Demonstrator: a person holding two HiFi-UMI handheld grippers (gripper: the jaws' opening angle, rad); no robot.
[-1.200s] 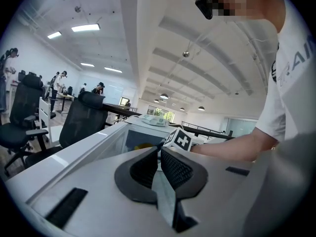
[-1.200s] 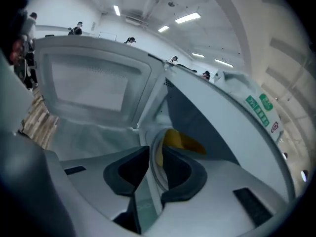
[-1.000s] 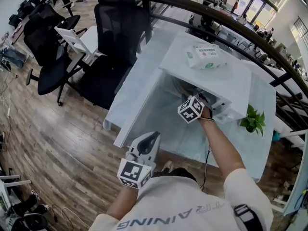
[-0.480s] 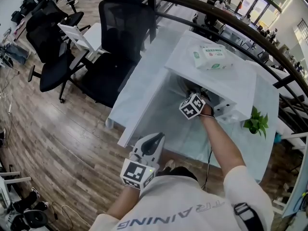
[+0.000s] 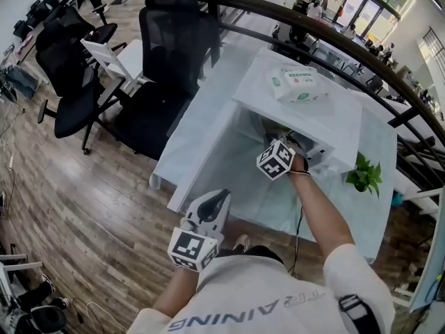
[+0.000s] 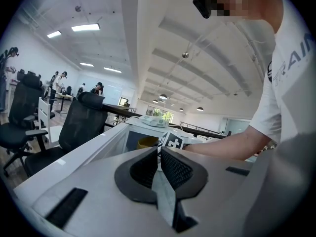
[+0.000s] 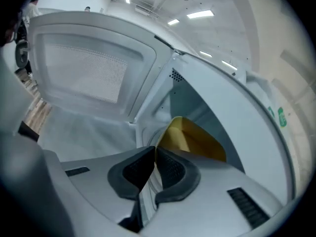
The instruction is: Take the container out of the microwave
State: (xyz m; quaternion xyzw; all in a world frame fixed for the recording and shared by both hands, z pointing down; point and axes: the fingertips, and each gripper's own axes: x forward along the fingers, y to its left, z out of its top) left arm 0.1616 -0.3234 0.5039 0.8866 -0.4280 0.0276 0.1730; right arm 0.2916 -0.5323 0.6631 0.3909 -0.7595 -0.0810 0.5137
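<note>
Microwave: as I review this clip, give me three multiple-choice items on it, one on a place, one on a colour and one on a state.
1. Where does the wipes pack lie?
A. on top of the microwave
B. on the floor
C. on a chair

2. What colour is the container inside?
A. red
B. yellow
C. blue

3. The microwave's door is:
A. shut
B. swung open
C. taken off

Answers:
1 A, the head view shows the pack on the white top.
2 B, the right gripper view shows it yellow.
3 B, the cavity lies exposed beside the door.
</note>
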